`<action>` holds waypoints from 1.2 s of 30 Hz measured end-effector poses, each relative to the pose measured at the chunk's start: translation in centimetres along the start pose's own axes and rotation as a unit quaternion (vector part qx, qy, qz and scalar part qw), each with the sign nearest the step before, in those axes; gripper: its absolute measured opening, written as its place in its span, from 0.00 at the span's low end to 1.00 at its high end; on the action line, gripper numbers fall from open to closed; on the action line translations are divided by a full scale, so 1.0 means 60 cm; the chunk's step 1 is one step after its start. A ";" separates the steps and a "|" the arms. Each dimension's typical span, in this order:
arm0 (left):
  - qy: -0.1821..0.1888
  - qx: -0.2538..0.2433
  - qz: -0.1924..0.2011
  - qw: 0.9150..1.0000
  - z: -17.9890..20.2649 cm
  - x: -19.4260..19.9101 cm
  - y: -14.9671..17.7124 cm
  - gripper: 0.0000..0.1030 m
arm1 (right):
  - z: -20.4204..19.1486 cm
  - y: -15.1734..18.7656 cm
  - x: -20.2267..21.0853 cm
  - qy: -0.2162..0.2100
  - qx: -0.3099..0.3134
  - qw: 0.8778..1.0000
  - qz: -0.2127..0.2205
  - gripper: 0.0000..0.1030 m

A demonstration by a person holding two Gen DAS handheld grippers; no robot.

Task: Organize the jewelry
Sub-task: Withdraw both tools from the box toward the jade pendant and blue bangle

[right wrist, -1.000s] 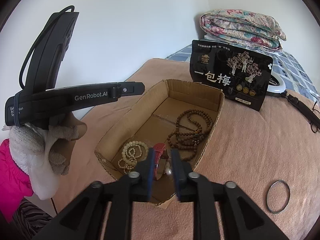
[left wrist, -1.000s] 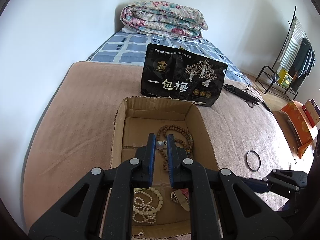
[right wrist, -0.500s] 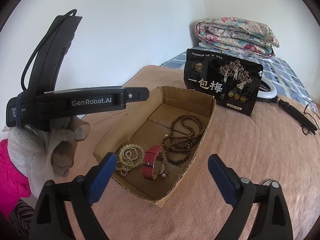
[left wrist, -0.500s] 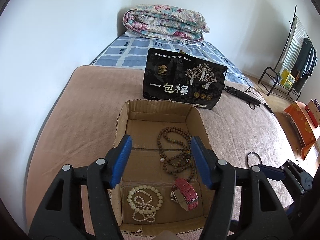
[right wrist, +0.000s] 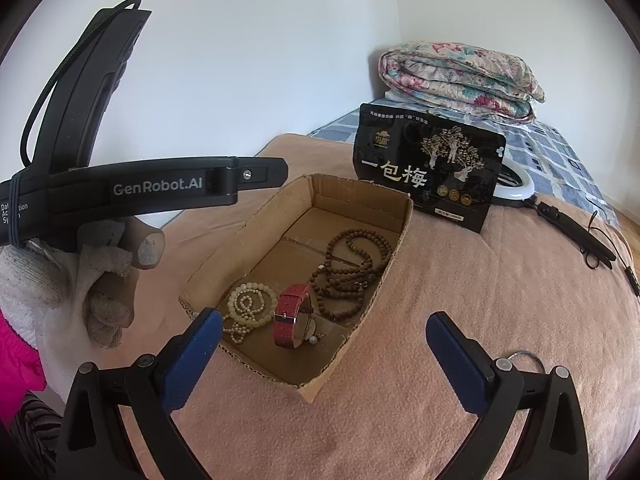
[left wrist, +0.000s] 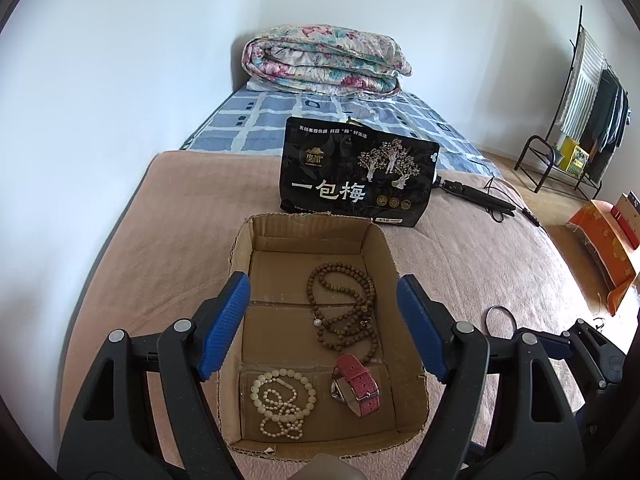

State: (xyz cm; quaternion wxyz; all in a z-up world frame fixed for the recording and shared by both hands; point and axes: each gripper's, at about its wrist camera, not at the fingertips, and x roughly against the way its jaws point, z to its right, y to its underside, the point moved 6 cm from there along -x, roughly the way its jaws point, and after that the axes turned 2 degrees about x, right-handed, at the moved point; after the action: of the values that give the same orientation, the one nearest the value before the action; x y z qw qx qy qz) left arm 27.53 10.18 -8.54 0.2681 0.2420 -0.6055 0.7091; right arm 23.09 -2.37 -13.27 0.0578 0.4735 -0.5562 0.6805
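Nearly done: brown wooden bead necklace [left wrist: 344, 312], cream pearl bracelet [left wrist: 280, 400] and red-strap watch [left wrist: 356, 384] sit in the open cardboard box [left wrist: 240, 248]; thin metal ring bangle [left wrist: 502, 320] remains on the bed, left claw [left wrist: 320, 328] and right claw [right wrist: 320, 356] both spread apart, empty.

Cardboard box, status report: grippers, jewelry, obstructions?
Left gripper and right gripper open, empty. Wooden bead necklace, pearl bracelet, red watch in cardboard box. Metal ring outside on blanket. Nothing obstructing.

A home bedroom, seemingly: bed [left wrist: 160, 260], folded quilt [left wrist: 324, 60], clothes rack [left wrist: 588, 112].
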 end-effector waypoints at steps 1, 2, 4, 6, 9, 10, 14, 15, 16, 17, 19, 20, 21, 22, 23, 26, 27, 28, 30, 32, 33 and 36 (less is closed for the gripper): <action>-0.002 -0.004 0.003 1.000 0.003 0.005 0.000 0.76 | 0.002 0.002 0.003 0.001 0.000 1.000 0.000 1.00; -0.002 -0.007 0.006 1.000 0.008 0.009 0.000 0.76 | 0.003 0.004 0.006 0.001 0.001 1.000 0.000 1.00; -0.001 -0.013 0.013 1.000 0.014 0.019 -0.001 0.76 | 0.009 0.009 0.012 0.006 0.003 1.000 0.000 1.00; -0.001 -0.017 0.019 1.000 0.022 0.028 -0.001 0.76 | 0.016 0.014 0.019 0.010 0.003 1.000 0.000 1.00; 0.001 -0.022 0.027 0.999 0.035 0.041 -0.003 0.76 | 0.028 0.021 0.029 0.015 -0.004 1.000 0.002 1.00; 0.002 -0.023 0.030 0.999 0.039 0.046 -0.003 0.76 | 0.033 0.024 0.033 0.017 -0.006 1.000 0.002 1.00; 0.007 -0.029 0.041 0.999 0.060 0.066 -0.001 0.76 | 0.053 0.036 0.047 0.028 -0.012 1.000 0.003 1.00; 0.006 -0.033 0.045 0.998 0.067 0.072 -0.001 0.76 | 0.059 0.039 0.051 0.031 -0.015 0.999 0.004 1.00; 0.007 -0.035 0.048 0.998 0.074 0.077 0.000 0.76 | 0.066 0.041 0.055 0.033 -0.017 0.999 0.004 1.00; 0.009 -0.037 0.050 0.998 0.081 0.083 0.001 0.76 | 0.072 0.044 0.060 0.036 -0.020 0.999 0.004 1.00; 0.014 -0.042 0.055 0.998 0.097 0.095 0.004 0.76 | 0.084 0.049 0.068 0.041 -0.026 0.999 0.005 1.00; 0.016 -0.045 0.056 0.997 0.103 0.099 0.005 0.76 | 0.091 0.051 0.072 0.043 -0.028 0.999 0.006 1.00; 0.019 -0.049 0.059 0.997 0.112 0.105 0.007 0.76 | 0.097 0.053 0.076 0.046 -0.031 0.998 0.006 1.00; 0.022 -0.051 0.061 0.997 0.120 0.109 0.009 0.76 | 0.103 0.056 0.081 0.049 -0.033 0.998 0.007 1.00; 0.027 -0.053 0.062 0.996 0.129 0.115 0.012 0.76 | 0.110 0.058 0.085 0.052 -0.036 0.998 0.008 1.00; 0.039 -0.062 0.067 0.995 0.154 0.128 0.019 0.76 | 0.129 0.064 0.095 0.060 -0.045 0.997 0.009 1.00; 0.042 -0.066 0.069 0.995 0.162 0.132 0.021 0.76 | 0.135 0.067 0.099 0.063 -0.048 0.997 0.010 1.00; 0.044 -0.070 0.071 0.994 0.170 0.137 0.023 0.76 | 0.141 0.070 0.102 0.065 -0.052 0.996 0.011 1.00; 0.049 -0.077 0.074 0.993 0.187 0.146 0.028 0.76 | 0.154 0.074 0.110 0.070 -0.059 0.996 0.012 1.00; 0.056 -0.083 0.076 0.992 0.202 0.153 0.032 0.76 | 0.168 0.080 0.118 0.075 -0.065 0.995 0.014 1.00; 0.059 -0.085 0.077 0.992 0.209 0.156 0.033 0.76 | 0.173 0.082 0.121 0.078 -0.068 0.995 0.015 1.00; 0.070 -0.093 0.077 0.990 0.232 0.163 0.038 0.76 | 0.192 0.090 0.131 0.085 -0.077 0.993 0.017 1.00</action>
State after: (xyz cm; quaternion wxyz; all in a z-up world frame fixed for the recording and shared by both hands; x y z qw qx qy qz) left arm 19.04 -3.04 -1.59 0.2757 0.1179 -0.6656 0.6834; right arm 22.22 -17.25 -12.27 0.1301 0.3986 -0.6081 0.6741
